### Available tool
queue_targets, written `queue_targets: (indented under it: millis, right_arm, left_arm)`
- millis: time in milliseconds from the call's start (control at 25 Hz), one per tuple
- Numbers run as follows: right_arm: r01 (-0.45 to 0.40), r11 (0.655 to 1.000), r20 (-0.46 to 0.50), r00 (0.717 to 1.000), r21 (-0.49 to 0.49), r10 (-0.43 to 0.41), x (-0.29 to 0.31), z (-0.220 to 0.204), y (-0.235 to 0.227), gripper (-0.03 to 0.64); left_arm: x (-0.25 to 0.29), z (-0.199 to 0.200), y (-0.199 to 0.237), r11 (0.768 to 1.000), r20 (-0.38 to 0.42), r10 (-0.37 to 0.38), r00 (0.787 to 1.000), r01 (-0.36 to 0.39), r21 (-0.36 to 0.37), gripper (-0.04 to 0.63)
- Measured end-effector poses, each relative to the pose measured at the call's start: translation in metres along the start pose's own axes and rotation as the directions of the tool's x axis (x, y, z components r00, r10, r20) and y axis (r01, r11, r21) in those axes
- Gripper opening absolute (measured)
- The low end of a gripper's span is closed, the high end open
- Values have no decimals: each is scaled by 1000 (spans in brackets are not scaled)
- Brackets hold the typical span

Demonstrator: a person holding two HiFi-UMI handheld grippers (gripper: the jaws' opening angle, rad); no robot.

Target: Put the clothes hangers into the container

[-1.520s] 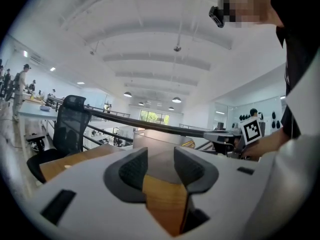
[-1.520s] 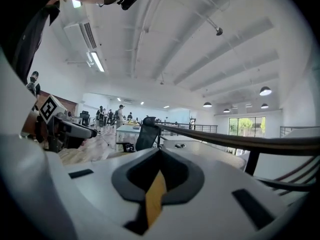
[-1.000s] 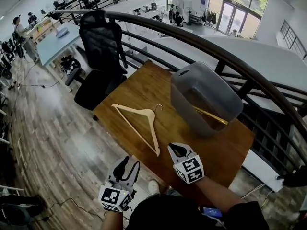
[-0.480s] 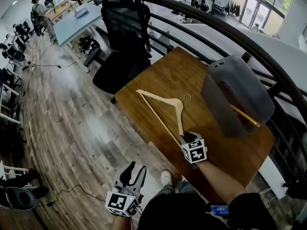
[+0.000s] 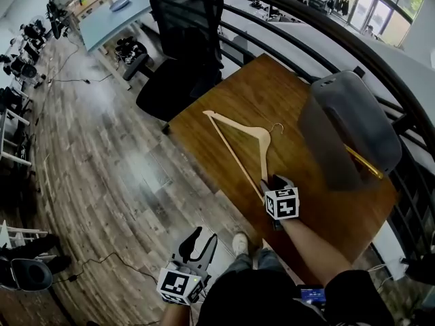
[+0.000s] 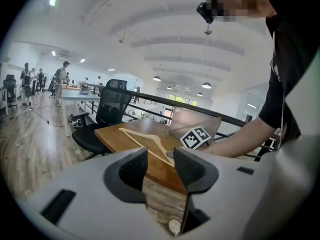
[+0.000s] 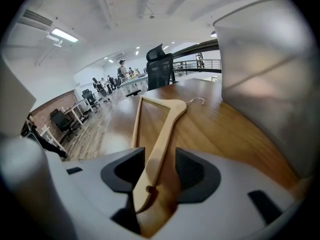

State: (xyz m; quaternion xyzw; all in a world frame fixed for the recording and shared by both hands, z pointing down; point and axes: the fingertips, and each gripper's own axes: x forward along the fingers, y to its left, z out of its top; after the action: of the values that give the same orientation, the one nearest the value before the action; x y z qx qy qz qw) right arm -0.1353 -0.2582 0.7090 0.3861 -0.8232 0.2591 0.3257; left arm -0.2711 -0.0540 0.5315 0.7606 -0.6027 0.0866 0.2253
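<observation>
Pale wooden clothes hanger (image 5: 262,156) (image 7: 162,134) (image 6: 150,139) is seen lying flat on the brown wooden table (image 5: 272,90), near the middle of the table, with its metal hook pointed toward the table's far side. One end of the hanger reaches the table's near edge, and the right gripper (image 5: 271,182) (image 7: 160,171) is lowered over that end. Its jaws have just been opening and are set partly apart, with the hanger's arm passing between them; no squeeze by the pads is seen. The tall grey plastic container (image 5: 353,128) (image 7: 270,84) (image 6: 192,121) is stood on the table's right part, beside the hanger, and a thin yellowish bar (image 5: 363,163) shows at its rim. The left gripper (image 5: 202,238) (image 6: 160,169) is held off the table's near edge, above the plank floor, its jaws partly apart with nothing held between them. A black office chair (image 5: 183,39) is placed at the table's far left side.
</observation>
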Motion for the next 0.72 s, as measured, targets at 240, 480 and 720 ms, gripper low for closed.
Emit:
queue_targets:
  millis: [240,480,720]
  right_arm:
    - [6,1000,-17,1000,-30,-7,9,5,5,196]
    - [34,997,-74,996,-71,-40,16,-6,5,152]
    - [43,999,-101,994,-13,-45,1,-21,-6,103]
  left_arm:
    - [-2,4,-4,1000,3,-15,1000,15,10,170]
    - [-3,0,1,1000,-5,-5,1000,5,8,170]
    - [8,-9,2,1000,-24,-24,999,24,7,170]
